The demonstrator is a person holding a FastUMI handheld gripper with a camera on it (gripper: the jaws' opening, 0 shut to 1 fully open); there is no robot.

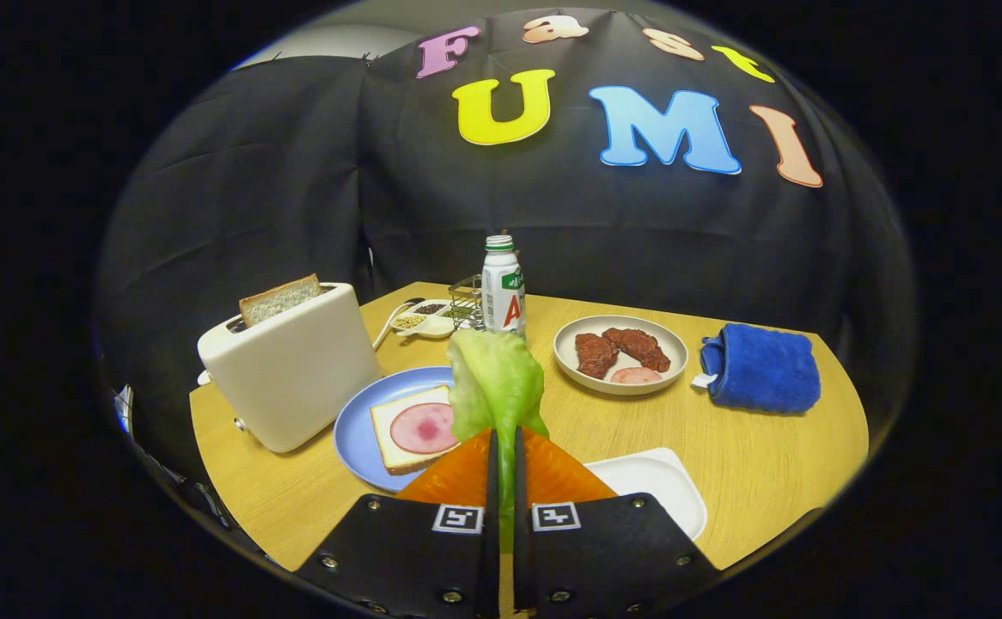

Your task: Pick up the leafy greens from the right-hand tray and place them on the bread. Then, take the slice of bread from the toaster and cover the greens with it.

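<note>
My gripper (505,451) is shut on a pale green lettuce leaf (497,383), which stands up from between the fingertips above the table. Just ahead and to the left lies a slice of bread (398,438) topped with a round pink slice of ham (424,427), on a blue plate (355,425). Further left stands a cream toaster (290,370) with a slice of bread (279,298) sticking out of its slot. A white tray (660,486) lies close by on the right of the fingers, with nothing on the part I see.
A round plate (620,354) with dark meat pieces and a ham slice sits beyond on the right. A blue folded towel (760,368) lies far right. A white bottle (503,288), a wire rack (465,301) and small seasoning dishes (422,320) stand at the back of the wooden table (767,447).
</note>
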